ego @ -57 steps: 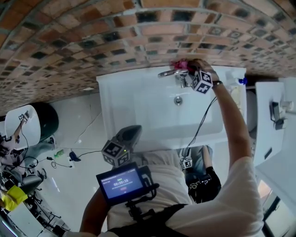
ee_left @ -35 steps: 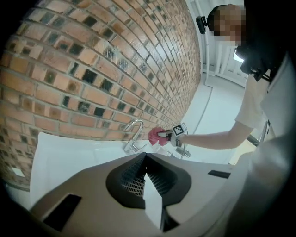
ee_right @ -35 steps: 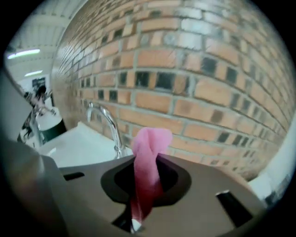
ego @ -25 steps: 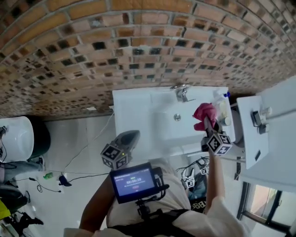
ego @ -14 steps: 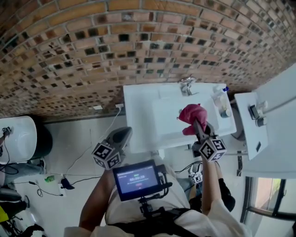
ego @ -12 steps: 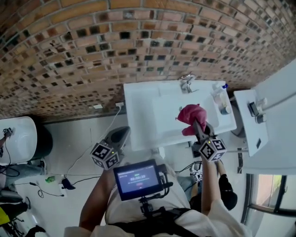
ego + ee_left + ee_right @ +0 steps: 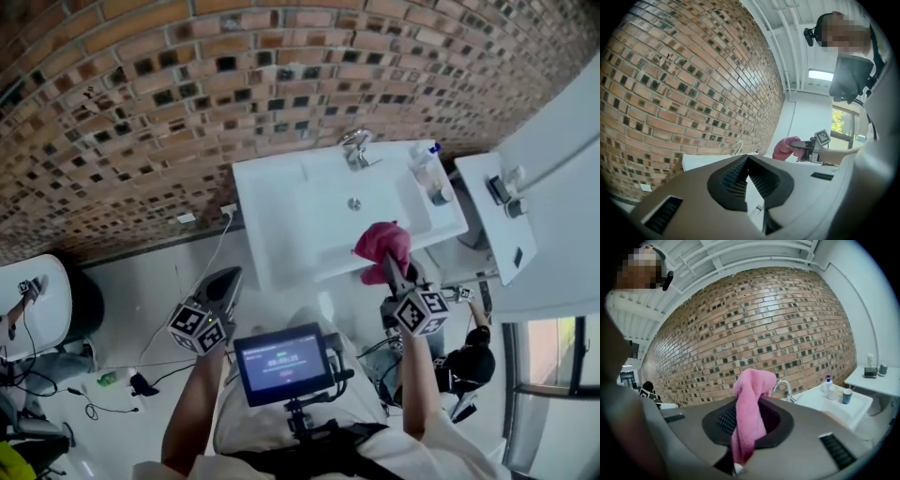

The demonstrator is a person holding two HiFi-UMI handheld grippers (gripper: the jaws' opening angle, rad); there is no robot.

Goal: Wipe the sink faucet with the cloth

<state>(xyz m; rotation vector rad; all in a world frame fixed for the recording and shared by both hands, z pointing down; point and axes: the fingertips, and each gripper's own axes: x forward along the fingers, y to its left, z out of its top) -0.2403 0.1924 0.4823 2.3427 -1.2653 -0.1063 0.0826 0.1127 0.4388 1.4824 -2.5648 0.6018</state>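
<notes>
A chrome faucet (image 7: 355, 148) (image 7: 785, 389) stands at the back rim of the white sink (image 7: 281, 211), against the brick wall. My right gripper (image 7: 386, 263) is shut on a pink cloth (image 7: 381, 246) (image 7: 749, 414) and holds it in the air over the sink's near right edge, well short of the faucet. The cloth (image 7: 785, 147) bunches above the jaws and hangs down between them. My left gripper (image 7: 221, 286) is shut with nothing in it, low at the left and off the sink. In the left gripper view the faucet (image 7: 737, 146) is small and far.
A soap bottle with a blue cap (image 7: 422, 170) and a dark cup (image 7: 437, 196) sit on the sink's right rim. A white shelf (image 7: 506, 220) with small items stands to the right. Cables (image 7: 131, 380) lie on the pale floor at the left.
My right gripper has pulled the pink cloth back from the faucet, across the basin, to the sink's near right edge. The left gripper has dropped a little lower and left.
</notes>
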